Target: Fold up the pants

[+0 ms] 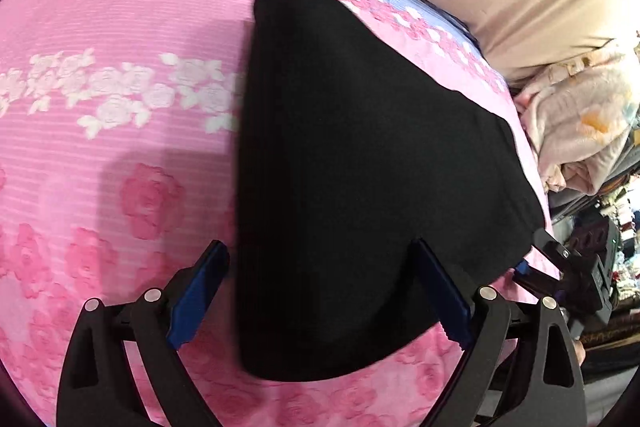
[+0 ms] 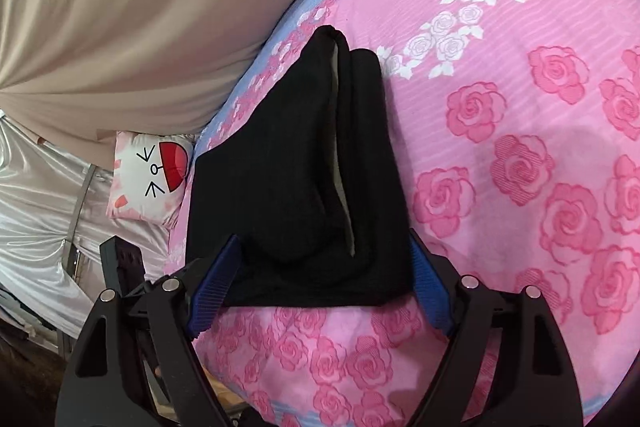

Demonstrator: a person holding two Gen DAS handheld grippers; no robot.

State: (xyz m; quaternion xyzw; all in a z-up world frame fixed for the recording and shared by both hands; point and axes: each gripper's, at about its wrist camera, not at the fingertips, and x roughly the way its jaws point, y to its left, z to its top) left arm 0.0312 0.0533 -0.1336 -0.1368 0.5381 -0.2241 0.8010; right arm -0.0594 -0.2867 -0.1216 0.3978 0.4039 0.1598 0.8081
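Observation:
The black pants [image 1: 360, 167] lie folded into a compact bundle on the pink rose-print bedspread [image 1: 100, 147]. My left gripper [image 1: 320, 259] is open, its blue-padded jaws wide apart over the bundle's near end, holding nothing. The right gripper shows at the right edge of the left wrist view [image 1: 532, 273], by the bundle's corner. In the right wrist view the pants [image 2: 296, 179] show stacked layers with a pale inner edge. My right gripper [image 2: 324, 255] is open, its jaws straddling the bundle's near end.
A beige curtain or cover [image 2: 120, 7] hangs behind the bed. A cat-face cushion [image 2: 152, 179] sits at the bed's edge beside silvery fabric [image 2: 36, 195]. Crumpled pale bedding [image 1: 580, 131] and clutter lie off the bed's right side.

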